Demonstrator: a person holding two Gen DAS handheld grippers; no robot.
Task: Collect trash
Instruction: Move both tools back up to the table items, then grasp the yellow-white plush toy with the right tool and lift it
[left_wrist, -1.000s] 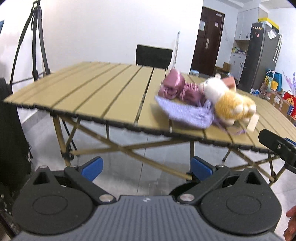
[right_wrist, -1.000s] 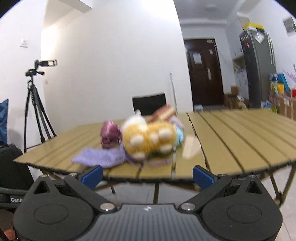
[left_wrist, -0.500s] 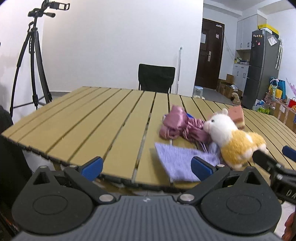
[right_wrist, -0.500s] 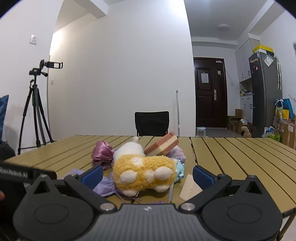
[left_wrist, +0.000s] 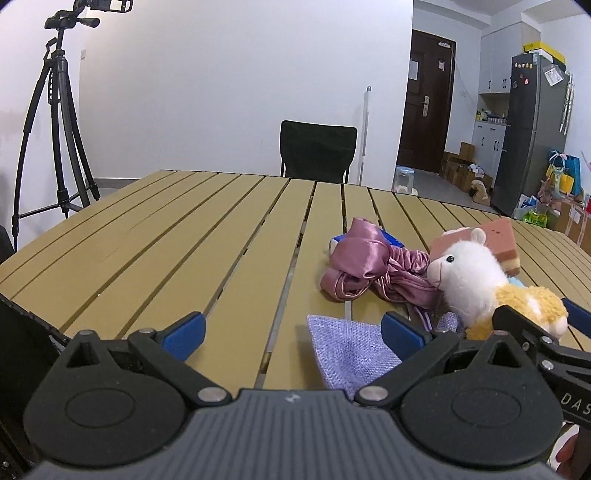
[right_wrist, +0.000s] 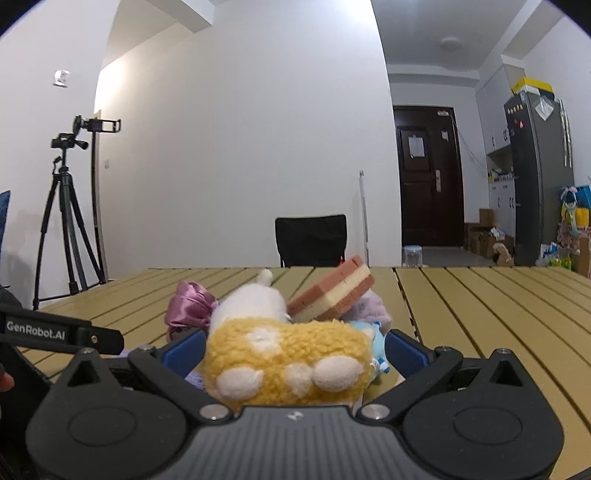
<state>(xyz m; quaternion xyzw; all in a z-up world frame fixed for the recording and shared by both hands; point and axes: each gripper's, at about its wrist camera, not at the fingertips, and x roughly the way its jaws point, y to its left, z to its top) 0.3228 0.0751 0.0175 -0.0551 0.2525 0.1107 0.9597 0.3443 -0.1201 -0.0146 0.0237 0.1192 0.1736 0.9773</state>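
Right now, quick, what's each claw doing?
Left gripper: open, holding nothing, low over the slatted table.
Right gripper: open, fingers either side of the plush alpaca, not closed on it.

Tan slatted counter (left_wrist: 192, 236). White-and-yellow plush (left_wrist: 480, 284), centre right. Mauve satin ribbon (left_wrist: 362, 266). Lilac knit cloth (left_wrist: 347, 354). Pink-and-cream striped sponge (right_wrist: 332, 291).

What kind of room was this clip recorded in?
Probably a lived-in apartment set up for recording: a slatted folding table in an open room, a fridge and cabinets by the entrance door, and a camera tripod at the wall.
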